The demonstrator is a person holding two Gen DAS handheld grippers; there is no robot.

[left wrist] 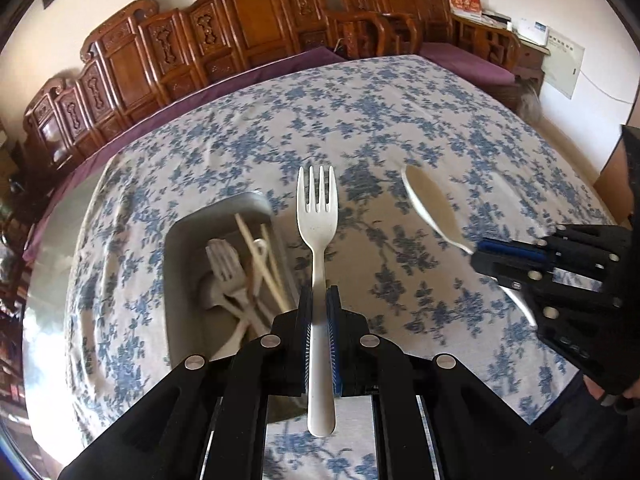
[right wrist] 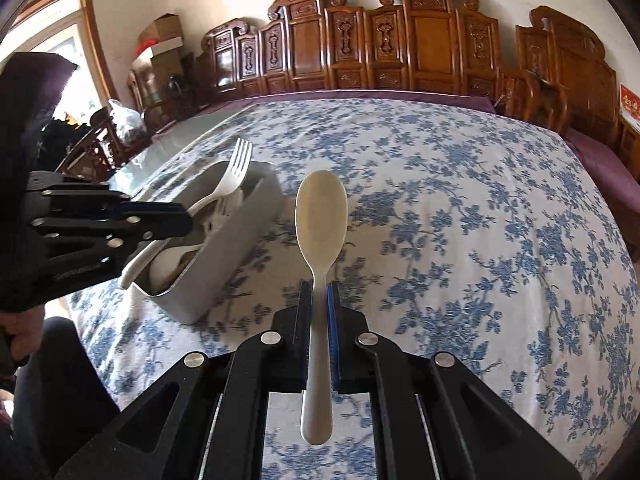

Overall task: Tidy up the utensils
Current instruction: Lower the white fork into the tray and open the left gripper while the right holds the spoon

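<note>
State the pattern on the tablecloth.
Blue flowers on white tablecloth; clearest in the right wrist view.

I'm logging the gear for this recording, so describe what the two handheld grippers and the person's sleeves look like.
Both the left gripper and right gripper are matte black plastic linkages with round silver pivot bolts and blue ribbed pads on the fingers. Faint embossed lettering marks their sides. The sleeve looks dark.

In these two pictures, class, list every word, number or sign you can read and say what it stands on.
Nothing can be read for certain.
Red card on the side cabinet: gold characters, too blurred.
White box: print too small.
Wall sheet: lines too small.
Right gripper: embossed marks, unreadable.
Left gripper: embossed text, unreadable.
</note>
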